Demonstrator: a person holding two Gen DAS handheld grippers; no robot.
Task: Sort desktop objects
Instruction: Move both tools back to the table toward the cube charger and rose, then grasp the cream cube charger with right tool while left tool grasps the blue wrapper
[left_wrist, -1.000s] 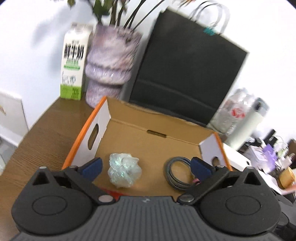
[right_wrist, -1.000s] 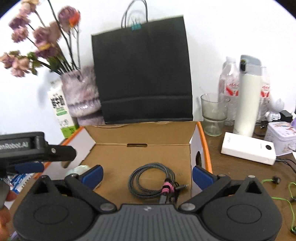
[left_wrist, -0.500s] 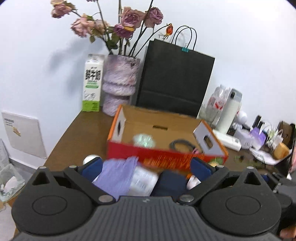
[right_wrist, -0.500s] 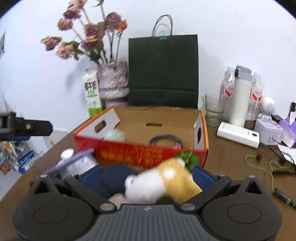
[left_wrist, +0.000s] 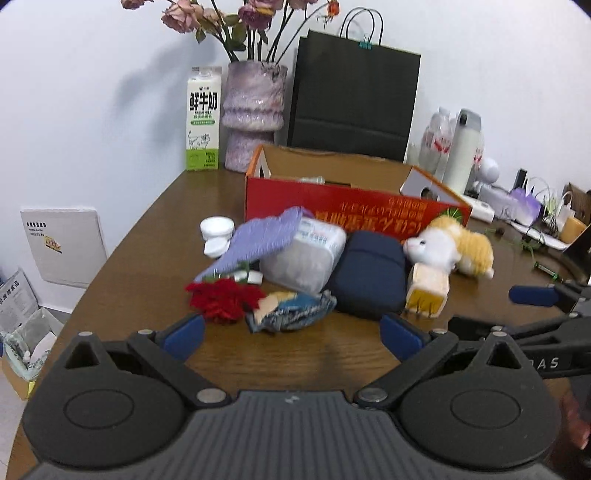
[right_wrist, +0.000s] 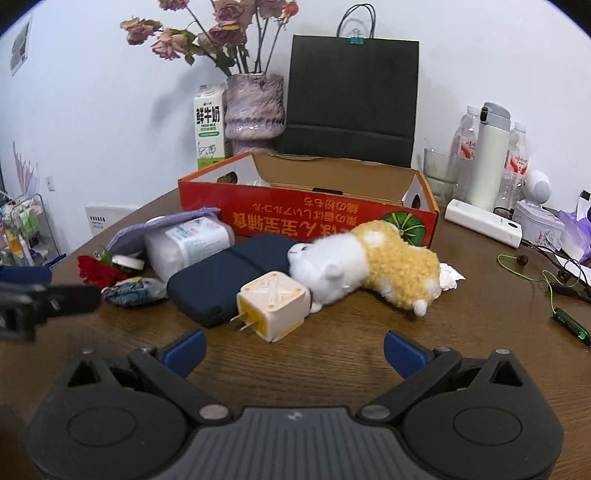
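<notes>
My right gripper (right_wrist: 293, 345) hung over the bare bench (right_wrist: 332, 354) with its jaws spread wide and empty. Just beyond them lay the cream plug adapter (right_wrist: 273, 304), prongs toward me. Touching the adapter's far side was a white-and-yellow plush toy (right_wrist: 369, 264) on its side, and beside the adapter a dark blue pouch (right_wrist: 229, 275). Behind these stood the red cardboard box (right_wrist: 314, 218), open on top. Left of the adapter, my left gripper (right_wrist: 26, 291) reached in near a red flower (right_wrist: 96, 271).
</notes>
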